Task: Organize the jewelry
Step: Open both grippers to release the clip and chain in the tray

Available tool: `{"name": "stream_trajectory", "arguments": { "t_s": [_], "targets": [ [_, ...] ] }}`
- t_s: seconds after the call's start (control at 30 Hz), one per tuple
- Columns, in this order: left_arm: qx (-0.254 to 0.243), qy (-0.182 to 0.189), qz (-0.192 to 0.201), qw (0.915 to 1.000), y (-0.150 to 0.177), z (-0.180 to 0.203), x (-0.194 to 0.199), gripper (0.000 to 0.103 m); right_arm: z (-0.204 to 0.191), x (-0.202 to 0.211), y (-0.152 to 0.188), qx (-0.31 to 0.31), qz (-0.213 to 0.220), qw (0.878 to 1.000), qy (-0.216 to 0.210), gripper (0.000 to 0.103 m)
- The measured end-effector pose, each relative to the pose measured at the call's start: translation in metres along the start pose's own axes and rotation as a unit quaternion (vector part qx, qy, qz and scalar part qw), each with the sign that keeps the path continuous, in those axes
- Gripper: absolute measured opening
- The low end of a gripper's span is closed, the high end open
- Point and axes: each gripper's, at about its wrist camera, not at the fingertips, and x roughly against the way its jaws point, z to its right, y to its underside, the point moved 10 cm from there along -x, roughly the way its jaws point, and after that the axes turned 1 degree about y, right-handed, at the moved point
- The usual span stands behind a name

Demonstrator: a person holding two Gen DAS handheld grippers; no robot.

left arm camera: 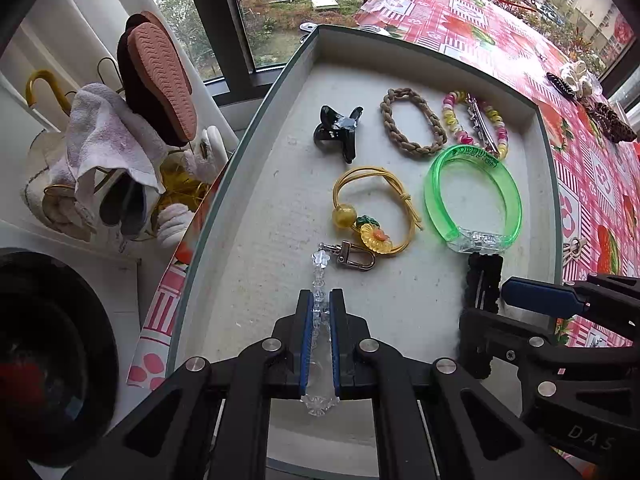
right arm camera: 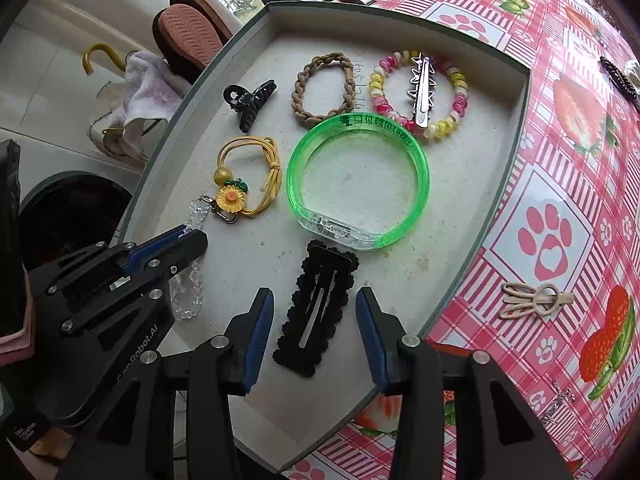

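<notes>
1. Left wrist view: clamped between the blue pads of the left claw [left arm camera: 321,300], a clear bead chain [left arm camera: 319,280] runs lengthwise along the fingers, its gold clasp [left arm camera: 357,256] pointing away over the grey tray [left arm camera: 240,184]. That claw reaches level above the tray floor.
2. Right wrist view: flanked by the spread fingers of the right claw [right arm camera: 315,300], touching neither, a black scalloped hair clip [right arm camera: 316,308] lies flat in the tray, long axis running away and slightly right toward the green bangle [right arm camera: 358,180]. The tray sits on the counter [right arm camera: 560,200].
</notes>
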Motion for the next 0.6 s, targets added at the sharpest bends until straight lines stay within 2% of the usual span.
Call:
{"name": "stream_trajectory", "arguments": {
  "t_s": [0.17, 0.37, 0.6],
  "targets": [
    [-0.002, -0.003, 0.000, 1.0000, 0.001, 0.001, 0.004, 0.014, 0.003, 0.011, 0.001, -0.010, 0.009, 1.000, -0.012, 0.046],
    [-0.006, -0.011, 0.001, 0.9999, 0.001, 0.004, 0.010, 0.014, 0.008, 0.036, -0.001, -0.017, 0.033, 0.999, -0.024, 0.052],
    [-0.018, -0.011, -0.004, 0.9998, -0.001, 0.011, 0.013, 0.014, 0.030, 0.068, 0.006, -0.049, 0.061, 0.997, -0.028, 0.057]
  ]
}}
